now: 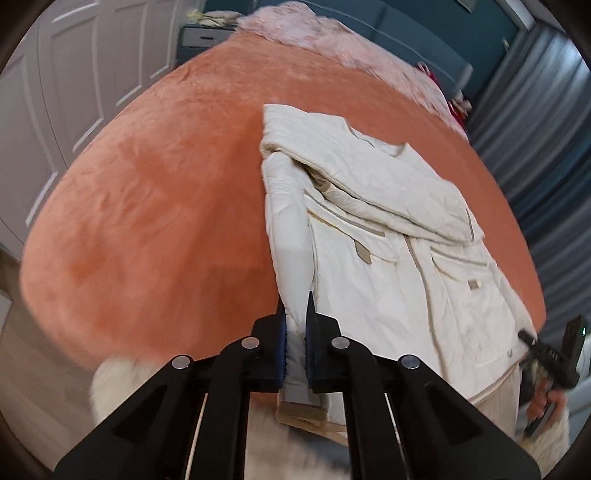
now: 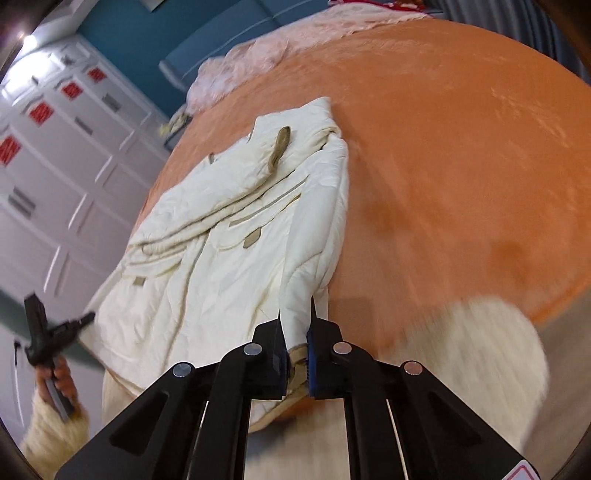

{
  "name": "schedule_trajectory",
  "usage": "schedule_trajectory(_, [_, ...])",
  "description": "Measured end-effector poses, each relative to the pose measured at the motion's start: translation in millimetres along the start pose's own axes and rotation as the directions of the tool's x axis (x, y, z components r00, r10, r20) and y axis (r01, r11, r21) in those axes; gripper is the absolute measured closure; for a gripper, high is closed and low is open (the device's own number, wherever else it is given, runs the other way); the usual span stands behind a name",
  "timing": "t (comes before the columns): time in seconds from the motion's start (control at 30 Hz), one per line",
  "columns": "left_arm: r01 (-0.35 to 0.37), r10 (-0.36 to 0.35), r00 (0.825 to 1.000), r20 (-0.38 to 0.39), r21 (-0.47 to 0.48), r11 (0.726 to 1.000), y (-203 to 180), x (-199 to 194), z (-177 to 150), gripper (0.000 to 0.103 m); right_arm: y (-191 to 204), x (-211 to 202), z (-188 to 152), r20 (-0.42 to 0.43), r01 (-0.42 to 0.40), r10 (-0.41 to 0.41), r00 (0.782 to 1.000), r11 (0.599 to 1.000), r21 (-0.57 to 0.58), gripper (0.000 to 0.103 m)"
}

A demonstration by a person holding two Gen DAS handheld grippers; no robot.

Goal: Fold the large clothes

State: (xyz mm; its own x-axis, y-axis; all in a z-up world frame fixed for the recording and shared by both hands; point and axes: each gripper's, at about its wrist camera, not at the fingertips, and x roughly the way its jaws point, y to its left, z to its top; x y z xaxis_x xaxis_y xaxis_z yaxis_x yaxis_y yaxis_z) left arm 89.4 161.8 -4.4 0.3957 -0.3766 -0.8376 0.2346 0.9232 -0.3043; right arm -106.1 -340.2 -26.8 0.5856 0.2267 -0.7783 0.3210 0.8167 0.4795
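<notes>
The cream padded coat [image 1: 388, 229] lies spread on the orange blanket [image 1: 155, 206] of the bed, its hem at the near edge and its collar end pointing toward the far side, with one sleeve folded across the chest. The left gripper [image 1: 295, 332] is clamped on the coat's lower left corner: a thick fold of cream cloth runs up between its two fingers [image 1: 314, 314], the blue pads pressing it from both sides, and the tan-trimmed hem hangs out below the jaws. The right gripper [image 2: 297, 343] is clamped the same way on the opposite lower corner, with a narrow tongue of coat pinched between its fingers [image 2: 316, 325] and the tan hem bunched just behind the pads. Both corners are lifted off the blanket while the upper half of the coat rests on it. Each camera catches the other gripper at its frame edge, gripped by a hand [image 2: 61, 380] in a fluffy cream sleeve [image 2: 55, 435]. The blanket covers the bed to its near edge. A pale pink furry throw [image 1: 317, 33] lies bunched along the far edge, against a teal headboard [image 2: 221, 51]. White panelled wardrobe doors [image 1: 55, 92] stand on one side of the bed, grey curtains [image 1: 535, 110] on the other, and white drawers with red labels [image 2: 40, 110] are also in the room.
</notes>
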Motion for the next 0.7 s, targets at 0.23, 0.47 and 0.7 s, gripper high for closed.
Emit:
schedule_trajectory(0.23, [-0.031,0.05,0.983,-0.174,0.111,0.993,-13.1,-74.0,-83.2,0.096,13.5,-83.6,-81.5,-0.169,0.047,-0.054,0.984,0.998,-0.042,0.097])
schedule_trajectory(0.47, [0.001,0.0,0.999,-0.039,0.017,1.0,-18.6,-106.0,-90.9,0.096,20.0,-92.2,-61.6,-0.079,0.02,-0.024,0.997,0.998,-0.052,0.097])
schedule_trajectory(0.7, [0.014,-0.005,0.983,0.184,-0.049,0.999,-19.0,-103.3,-21.7,0.096,41.7,-93.8,11.9,0.245,-0.004,0.027,0.969,0.996,-0.094,0.097])
